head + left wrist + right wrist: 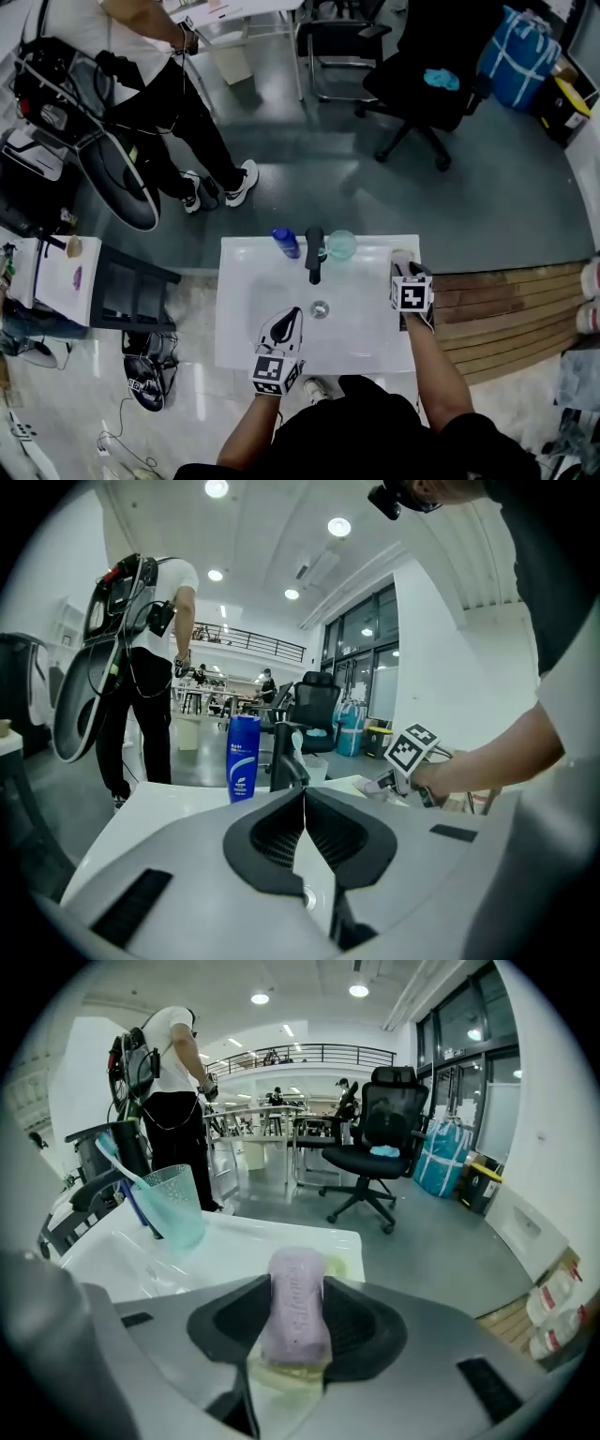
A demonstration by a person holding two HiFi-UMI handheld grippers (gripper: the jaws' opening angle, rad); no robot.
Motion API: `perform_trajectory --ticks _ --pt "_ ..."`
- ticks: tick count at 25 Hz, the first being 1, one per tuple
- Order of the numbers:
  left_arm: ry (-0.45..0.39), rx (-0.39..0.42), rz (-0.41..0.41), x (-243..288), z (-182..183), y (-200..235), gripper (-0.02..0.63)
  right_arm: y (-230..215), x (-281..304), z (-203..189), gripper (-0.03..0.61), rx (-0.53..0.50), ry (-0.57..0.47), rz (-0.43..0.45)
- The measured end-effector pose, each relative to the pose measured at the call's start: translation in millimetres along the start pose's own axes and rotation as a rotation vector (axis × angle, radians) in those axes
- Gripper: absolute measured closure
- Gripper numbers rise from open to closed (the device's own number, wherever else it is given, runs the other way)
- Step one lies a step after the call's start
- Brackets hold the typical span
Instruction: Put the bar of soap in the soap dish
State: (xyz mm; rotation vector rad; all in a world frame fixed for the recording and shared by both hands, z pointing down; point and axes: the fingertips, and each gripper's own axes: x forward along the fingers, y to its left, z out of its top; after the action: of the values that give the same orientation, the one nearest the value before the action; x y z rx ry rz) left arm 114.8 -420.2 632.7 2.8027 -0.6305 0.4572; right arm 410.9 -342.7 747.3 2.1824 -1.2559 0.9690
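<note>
My right gripper (296,1283) pinches the bar of soap (295,1307) by its long sides, just over the soap dish (281,1372) at the sink's (239,267) far right corner. The soap looks stiff, light and probably slippery. My left gripper's (303,803) jaws are pressed together, empty.

Basin: a white washbasin (246,309) is seen from above, with a round drain (320,308) set in the middle of its bowl.
Faucet: a black faucet (314,253) is mounted at the far rim, its spout turned over the bowl.
Bottle: a blue bottle (286,242) is stood upright on the far rim, just left of the faucet.
Cup: a translucent teal cup (341,245) is placed just right of the faucet, and a blue-handled toothbrush (138,1206) is leaned inside it.
Chair: a black office chair (427,75) is parked on the grey floor, well beyond the basin.
Bag: a blue bag (518,56) is set near the chair, at the far right.
Person: a person (164,94) in a white top and black trousers is seen standing at the far left.
Boards: wooden boards (506,309) are laid on the floor, right of the basin.
</note>
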Motion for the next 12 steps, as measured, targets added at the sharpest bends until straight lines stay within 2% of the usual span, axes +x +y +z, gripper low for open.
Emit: perform_trajectory --ticks 6,12 --pt "-0.003 0.0 0.004 -2 0 -4 0.592 -1 1 2 0.397 -0.002 -0.033 0.001" --pt "-0.024 0.007 0.012 -5 11 -3 0.592 8 -34 41 0.41 -0.038 -0.16 0.029"
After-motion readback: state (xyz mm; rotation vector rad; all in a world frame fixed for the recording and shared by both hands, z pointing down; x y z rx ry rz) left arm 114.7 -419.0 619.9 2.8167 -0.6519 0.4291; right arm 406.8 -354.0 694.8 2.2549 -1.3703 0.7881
